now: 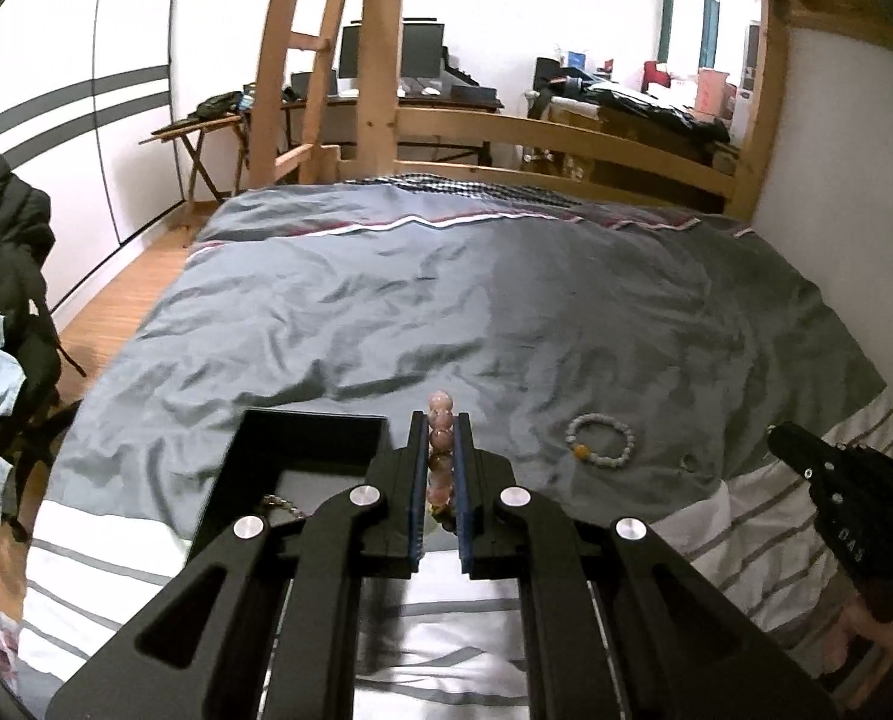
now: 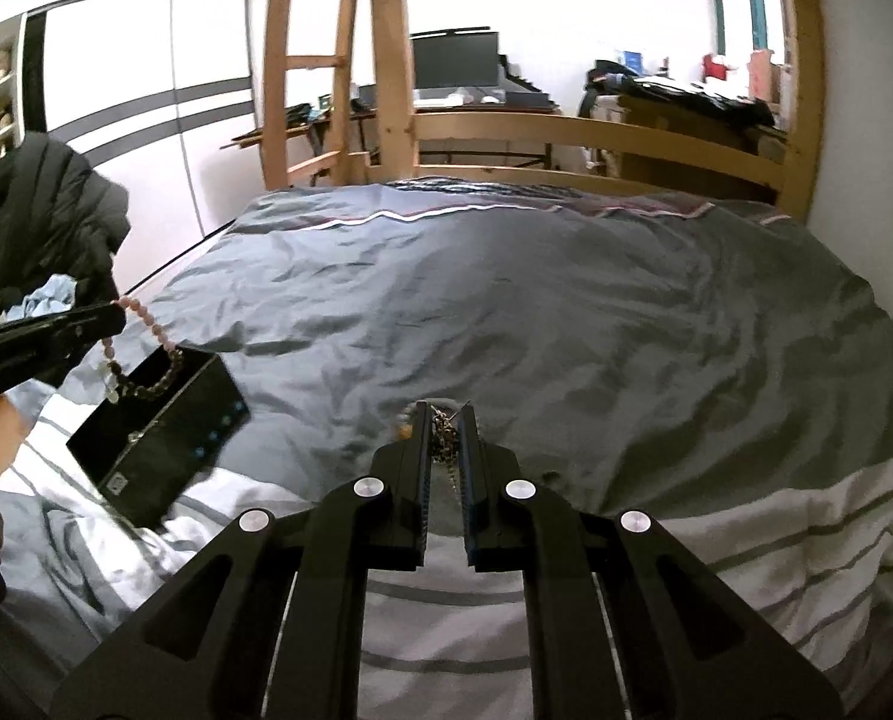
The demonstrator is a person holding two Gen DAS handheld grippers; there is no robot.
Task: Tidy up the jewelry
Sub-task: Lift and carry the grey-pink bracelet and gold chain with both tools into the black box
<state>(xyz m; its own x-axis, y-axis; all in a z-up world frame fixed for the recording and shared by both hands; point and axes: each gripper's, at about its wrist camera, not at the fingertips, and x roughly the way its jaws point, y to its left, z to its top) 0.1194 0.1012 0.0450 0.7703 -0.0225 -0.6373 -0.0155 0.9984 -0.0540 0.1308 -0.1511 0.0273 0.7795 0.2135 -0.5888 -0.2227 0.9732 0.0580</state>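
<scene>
In the left wrist view, the left gripper (image 1: 438, 468) pinches a pink beaded bracelet (image 1: 440, 420) between its pads just beside the open black jewelry box (image 1: 308, 444), while a grey beaded bracelet (image 1: 600, 440) lies loose on the duvet (image 1: 446, 312) to the right. In the right wrist view, the right gripper (image 2: 446, 438) is pressed together on a thin chain (image 2: 444, 435), well apart from the box, where the pink strand hangs over the rim. The step in hand looks like carrying pieces to the box; next, each strand likely needs lowering inside before release.
</scene>
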